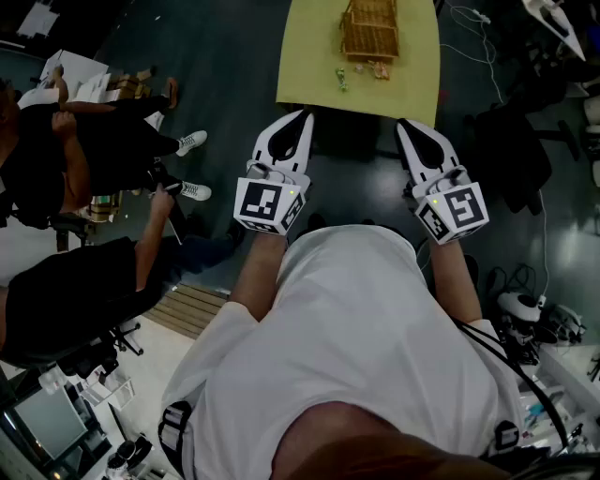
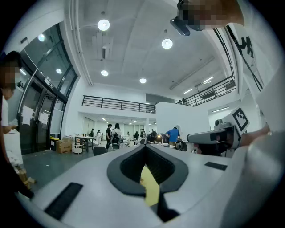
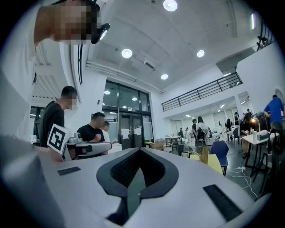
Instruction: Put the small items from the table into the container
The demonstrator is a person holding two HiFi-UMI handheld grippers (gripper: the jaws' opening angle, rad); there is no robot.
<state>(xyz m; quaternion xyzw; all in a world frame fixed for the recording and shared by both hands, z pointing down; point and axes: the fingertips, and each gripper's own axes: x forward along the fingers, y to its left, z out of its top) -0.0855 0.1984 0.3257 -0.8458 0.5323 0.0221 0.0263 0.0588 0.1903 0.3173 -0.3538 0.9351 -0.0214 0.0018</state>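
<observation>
My left gripper [image 1: 300,116] and right gripper [image 1: 404,124] are both clenched on nothing, at the near edge of the yellow table [image 1: 309,66]. The small items [image 1: 342,77] lie on this table, just beside the woven container [image 1: 370,26].

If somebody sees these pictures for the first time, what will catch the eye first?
The left gripper and right gripper, both white, held level side by side with jaws shut and empty, sit mid-frame in the head view. Beyond them stands a yellow table with a wicker basket and a few small items beside it.
</observation>
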